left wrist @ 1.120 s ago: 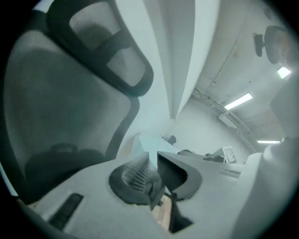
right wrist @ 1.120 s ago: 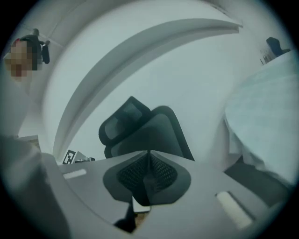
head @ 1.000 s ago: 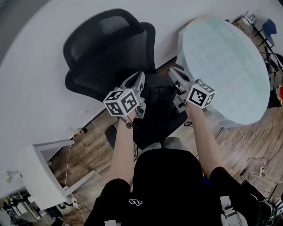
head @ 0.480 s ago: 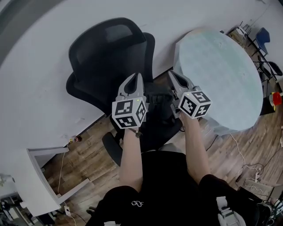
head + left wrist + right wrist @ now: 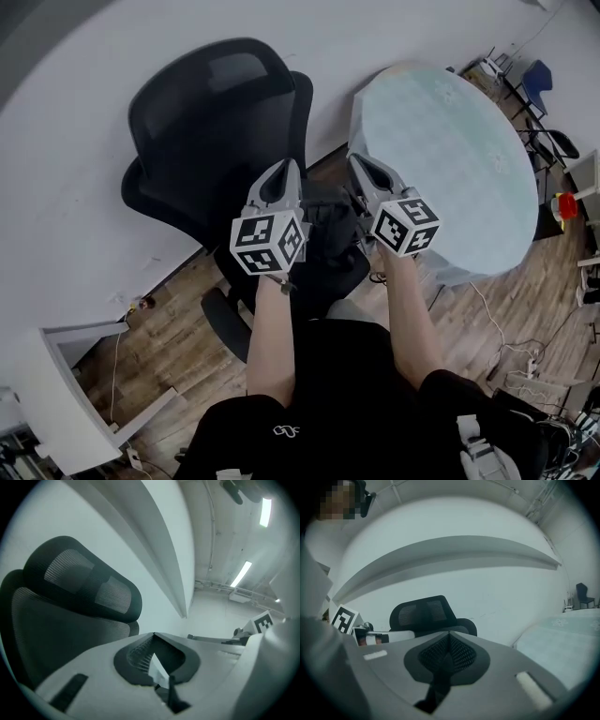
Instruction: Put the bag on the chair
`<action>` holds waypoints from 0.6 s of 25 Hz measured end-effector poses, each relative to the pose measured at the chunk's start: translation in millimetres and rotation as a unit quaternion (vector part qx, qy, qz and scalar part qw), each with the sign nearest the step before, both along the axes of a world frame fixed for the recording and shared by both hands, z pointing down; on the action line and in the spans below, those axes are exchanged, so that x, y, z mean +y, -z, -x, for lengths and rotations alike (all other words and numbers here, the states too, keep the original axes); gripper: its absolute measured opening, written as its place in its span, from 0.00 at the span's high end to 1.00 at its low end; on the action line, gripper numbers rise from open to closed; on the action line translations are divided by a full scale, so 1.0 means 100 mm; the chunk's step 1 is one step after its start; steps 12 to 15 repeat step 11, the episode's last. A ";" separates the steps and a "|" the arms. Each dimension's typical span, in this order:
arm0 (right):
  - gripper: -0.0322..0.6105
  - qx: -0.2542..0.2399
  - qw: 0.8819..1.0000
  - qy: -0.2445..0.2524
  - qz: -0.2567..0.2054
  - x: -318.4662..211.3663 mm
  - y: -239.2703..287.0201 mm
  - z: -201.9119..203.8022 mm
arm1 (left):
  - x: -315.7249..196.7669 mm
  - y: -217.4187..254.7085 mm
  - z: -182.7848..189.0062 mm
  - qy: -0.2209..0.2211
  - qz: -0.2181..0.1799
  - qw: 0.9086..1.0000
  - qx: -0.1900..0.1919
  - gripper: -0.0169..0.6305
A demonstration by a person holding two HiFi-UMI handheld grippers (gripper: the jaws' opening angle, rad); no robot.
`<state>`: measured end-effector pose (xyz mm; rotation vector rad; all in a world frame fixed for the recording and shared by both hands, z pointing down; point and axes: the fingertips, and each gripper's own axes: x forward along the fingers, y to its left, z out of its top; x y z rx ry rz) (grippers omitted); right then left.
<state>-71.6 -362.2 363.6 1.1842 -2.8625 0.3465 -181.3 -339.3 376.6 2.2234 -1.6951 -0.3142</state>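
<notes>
The black bag [image 5: 330, 223] is right in front of us, low between our two grippers and over the seat of the black chair [image 5: 211, 122]. From the head view we can't tell whether it rests on the seat or hangs just above it. The left gripper [image 5: 284, 169] sits just left of the bag, the right gripper [image 5: 357, 162] just right of it, and both point toward the chair's mesh back. In the left gripper view we have the jaws closed at the tips, with a dark strap [image 5: 171, 693] pinched and running down out of them. It's the same in the right gripper view: jaws together and a dark strap coming down from between them. Past the chair we see a white wall [image 5: 84, 169], to our right a round pale table [image 5: 450, 141], and underneath a wooden floor [image 5: 159, 328].
</notes>
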 end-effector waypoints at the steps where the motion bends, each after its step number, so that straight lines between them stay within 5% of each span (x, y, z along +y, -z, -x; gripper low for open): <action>1: 0.94 0.001 1.000 0.001 -0.002 0.01 0.01 0.01 | 0.00 0.01 0.00 -0.001 -0.001 1.000 -0.001 0.98; 15: 0.94 0.022 0.999 0.018 -0.014 0.11 0.00 0.19 | 0.19 -0.18 0.08 0.000 0.024 1.000 0.014 0.98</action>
